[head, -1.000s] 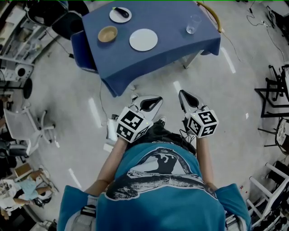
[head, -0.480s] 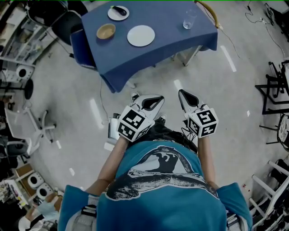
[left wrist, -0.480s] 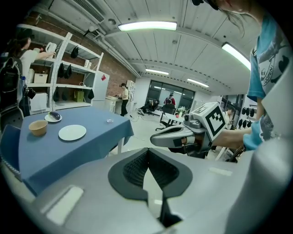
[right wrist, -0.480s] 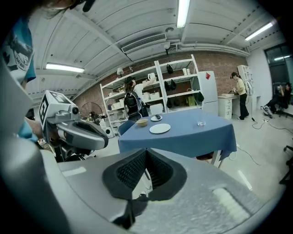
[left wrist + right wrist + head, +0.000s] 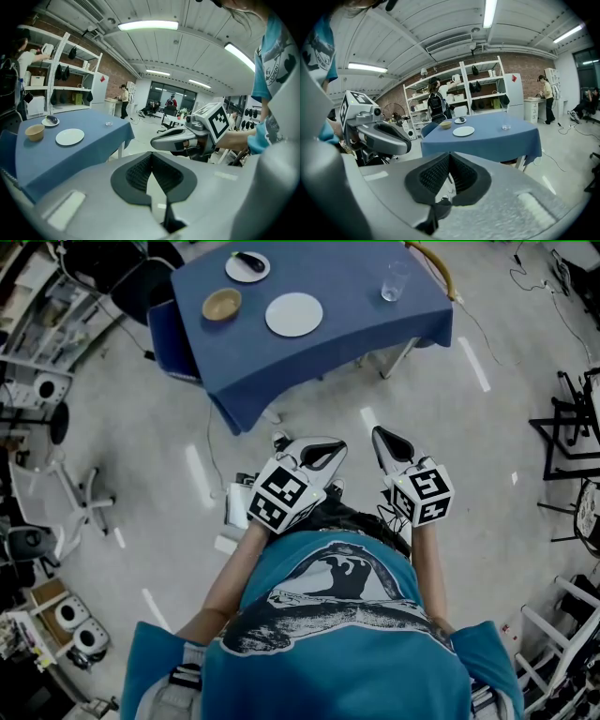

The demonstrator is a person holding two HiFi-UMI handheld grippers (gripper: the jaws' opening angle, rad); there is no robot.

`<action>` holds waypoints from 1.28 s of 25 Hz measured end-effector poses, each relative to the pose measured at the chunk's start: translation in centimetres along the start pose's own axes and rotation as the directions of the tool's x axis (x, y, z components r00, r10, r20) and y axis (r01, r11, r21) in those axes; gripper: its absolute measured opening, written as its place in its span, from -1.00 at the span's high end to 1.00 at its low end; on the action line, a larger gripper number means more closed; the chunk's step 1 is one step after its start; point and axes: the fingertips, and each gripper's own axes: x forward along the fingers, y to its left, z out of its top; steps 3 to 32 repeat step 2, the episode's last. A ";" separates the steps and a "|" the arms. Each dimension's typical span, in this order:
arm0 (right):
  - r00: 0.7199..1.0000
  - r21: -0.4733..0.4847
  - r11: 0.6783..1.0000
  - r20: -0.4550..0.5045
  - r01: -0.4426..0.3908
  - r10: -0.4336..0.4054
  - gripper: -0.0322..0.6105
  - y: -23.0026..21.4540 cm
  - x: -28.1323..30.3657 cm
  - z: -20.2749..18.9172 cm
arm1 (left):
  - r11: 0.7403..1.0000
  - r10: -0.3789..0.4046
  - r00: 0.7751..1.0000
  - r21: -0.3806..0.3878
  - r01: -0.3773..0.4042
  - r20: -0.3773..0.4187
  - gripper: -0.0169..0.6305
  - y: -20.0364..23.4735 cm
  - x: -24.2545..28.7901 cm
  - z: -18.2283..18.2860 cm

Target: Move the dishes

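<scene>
1. The left hand-held gripper (image 5: 323, 451) and the right hand-held gripper (image 5: 384, 440) are held shut and empty, well apart from the worktop (image 5: 366, 320).
2. The white plate (image 5: 293, 314), the wooden bowl (image 5: 221, 305) and the small plate (image 5: 247, 265), perhaps carrying a spoon, are seen unmoved since a second ago.

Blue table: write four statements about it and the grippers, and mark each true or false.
1. The glass stands on the blue table. True.
2. The bowl sits on the white plate. False: the bowl stands beside the plate, apart from it.
3. The right gripper holds the glass. False: its jaws are shut on nothing, well short of the table.
4. The small plate carries a dark object. True.
</scene>
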 end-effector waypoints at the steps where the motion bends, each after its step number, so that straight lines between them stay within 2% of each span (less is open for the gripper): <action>1: 1.000 0.000 1.000 -0.001 0.000 0.000 0.89 -0.1 0.0 0.0 | 1.000 0.000 1.000 0.000 0.000 -0.002 0.91 0.0 0.1 0.0; 32: 1.000 0.000 1.000 -0.003 -0.001 0.001 0.89 -0.1 0.0 -0.1 | 1.000 0.000 1.000 0.001 0.000 -0.003 0.91 0.1 0.2 0.0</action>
